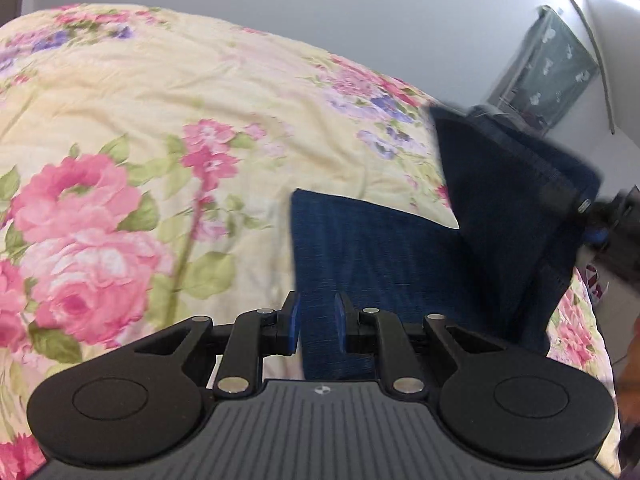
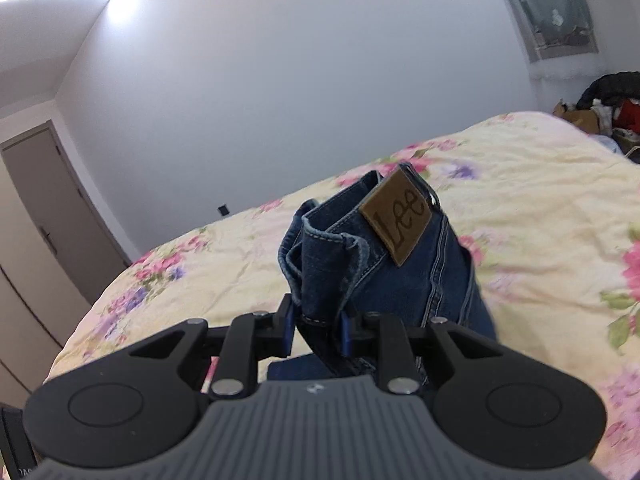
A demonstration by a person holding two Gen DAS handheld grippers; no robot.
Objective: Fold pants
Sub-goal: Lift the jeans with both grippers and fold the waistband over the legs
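Note:
The pants are dark blue jeans on a floral quilt. In the left wrist view my left gripper is shut on a flat fold of the denim, near its left edge. A further part of the jeans is lifted and stands up at the right. In the right wrist view my right gripper is shut on the waistband end of the jeans and holds it up off the bed. A brown "Lee" patch faces the camera.
The bed's yellow quilt with pink flowers spreads to the left and beyond; it also shows in the right wrist view. A white wall is behind. A door is at far left. Piled clutter lies past the bed's right end.

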